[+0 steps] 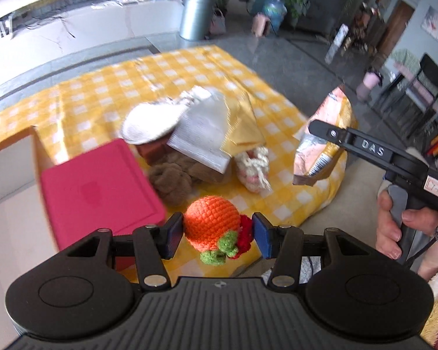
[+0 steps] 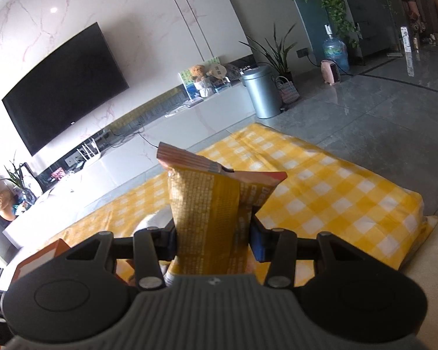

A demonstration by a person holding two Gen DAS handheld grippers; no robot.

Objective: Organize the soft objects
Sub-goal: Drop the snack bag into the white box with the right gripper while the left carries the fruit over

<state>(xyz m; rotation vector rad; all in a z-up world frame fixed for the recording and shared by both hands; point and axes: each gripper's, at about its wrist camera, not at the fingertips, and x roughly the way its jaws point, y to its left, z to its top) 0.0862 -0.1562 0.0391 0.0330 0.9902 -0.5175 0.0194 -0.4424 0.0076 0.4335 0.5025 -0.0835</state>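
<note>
My left gripper (image 1: 216, 234) is shut on an orange crocheted toy (image 1: 211, 223) with green and red parts, held above the yellow checked cloth (image 1: 87, 99). My right gripper (image 2: 213, 242) is shut on an orange and yellow snack bag (image 2: 210, 213), lifted upright over the cloth; the same snack bag (image 1: 324, 145) hangs at the right in the left wrist view, where a hand holds that tool. On the cloth lies a pile: a brown plush (image 1: 172, 178), a cream knitted piece (image 1: 255, 169), a silvery white pouch (image 1: 151, 122) and a white packet (image 1: 201, 137).
A pink lid or box (image 1: 99, 189) sits in a cardboard box (image 1: 14, 175) at the left. Grey tiled floor (image 2: 365, 110) surrounds the cloth. Beyond stand a metal bin (image 2: 261, 92), a TV (image 2: 61, 84) on a marble wall, a low cabinet, plants and a water bottle.
</note>
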